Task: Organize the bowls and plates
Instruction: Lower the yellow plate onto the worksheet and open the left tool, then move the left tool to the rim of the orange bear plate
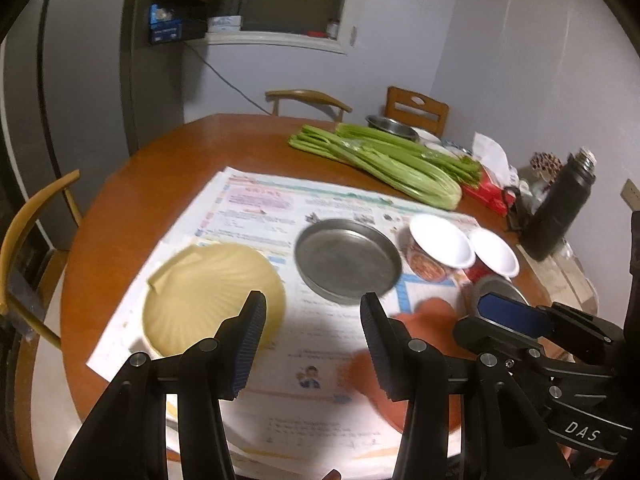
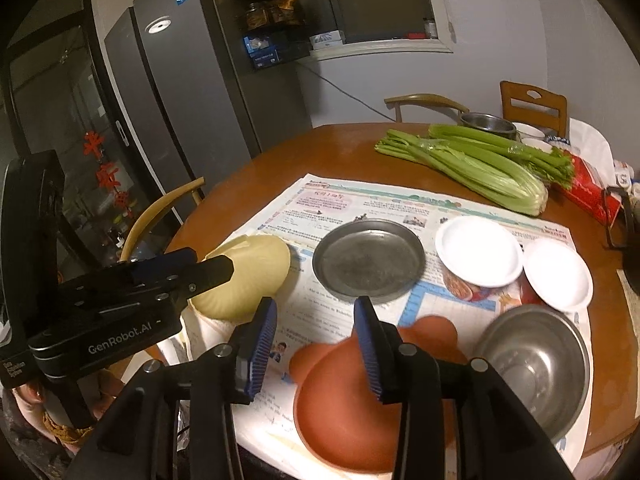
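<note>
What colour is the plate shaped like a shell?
The shell-shaped plate is pale cream-yellow with fan-like ridges, clearest in the left wrist view.

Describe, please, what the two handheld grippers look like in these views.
Both are black, with two angled fingers, ribbed blue pads and silver pivot bolts. The left gripper has a boxy body marked "GenRobot.AI"; the right gripper shows white "DAS" lettering.

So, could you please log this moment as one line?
left claw: open, empty | right claw: open, empty | metal plate, cream plate, orange plate, steel bowl: on newspaper
</note>
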